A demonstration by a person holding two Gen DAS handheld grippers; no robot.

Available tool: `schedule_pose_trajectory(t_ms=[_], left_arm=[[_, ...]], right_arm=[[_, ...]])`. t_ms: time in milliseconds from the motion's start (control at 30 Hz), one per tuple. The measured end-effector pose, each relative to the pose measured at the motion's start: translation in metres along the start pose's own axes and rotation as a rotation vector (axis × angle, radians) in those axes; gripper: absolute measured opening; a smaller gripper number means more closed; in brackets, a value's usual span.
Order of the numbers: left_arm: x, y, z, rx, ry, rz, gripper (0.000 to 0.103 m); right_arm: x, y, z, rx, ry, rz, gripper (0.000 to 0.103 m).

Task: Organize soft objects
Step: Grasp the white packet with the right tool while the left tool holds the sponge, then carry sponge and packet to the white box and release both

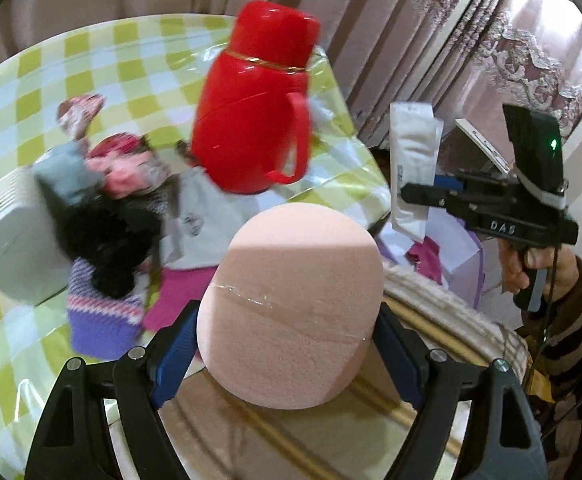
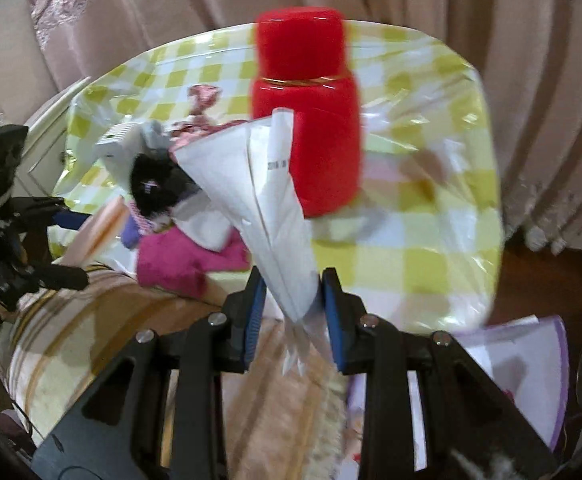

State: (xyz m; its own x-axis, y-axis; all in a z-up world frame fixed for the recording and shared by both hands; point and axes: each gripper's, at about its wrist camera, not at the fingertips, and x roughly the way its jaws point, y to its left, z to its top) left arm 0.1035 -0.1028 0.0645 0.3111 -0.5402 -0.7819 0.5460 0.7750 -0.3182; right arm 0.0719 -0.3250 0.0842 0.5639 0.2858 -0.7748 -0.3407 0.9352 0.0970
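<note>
Pink curtains hang behind a table (image 1: 7,184) in green-checked plastic cloth. The left gripper (image 1: 287,344) is clamped on a round pink sponge (image 1: 295,300): light and squashy, best gripped across its middle. The right gripper (image 2: 293,300) pinches a white soft packet (image 2: 267,216) by its tapered end; it looks limp and slippery. Only the left view shows the person's hand (image 1: 531,268); only the right shows the purple folder (image 2: 531,364).
</note>
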Motion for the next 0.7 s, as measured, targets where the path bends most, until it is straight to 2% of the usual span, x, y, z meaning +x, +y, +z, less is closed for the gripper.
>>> schedule_pose_trajectory(t_ms=[367,600,700], left_arm=[[0.038,-0.076,0.039,0.116,0.017,-0.077,0.084],[0.081,-0.138,0.063,0.17,0.044,-0.142,0.084],[0.103,-0.163,0.067,0.194,0.068,-0.16,0.084]], right_arm=[[-0.038,-0.073,-0.043,0.125,0.0,-0.153,0.033],[-0.055,-0.114,-0.072,0.208,0.013,-0.255,0.033],[-0.059,-0.131,-0.083,0.257,0.022,-0.264,0.033]])
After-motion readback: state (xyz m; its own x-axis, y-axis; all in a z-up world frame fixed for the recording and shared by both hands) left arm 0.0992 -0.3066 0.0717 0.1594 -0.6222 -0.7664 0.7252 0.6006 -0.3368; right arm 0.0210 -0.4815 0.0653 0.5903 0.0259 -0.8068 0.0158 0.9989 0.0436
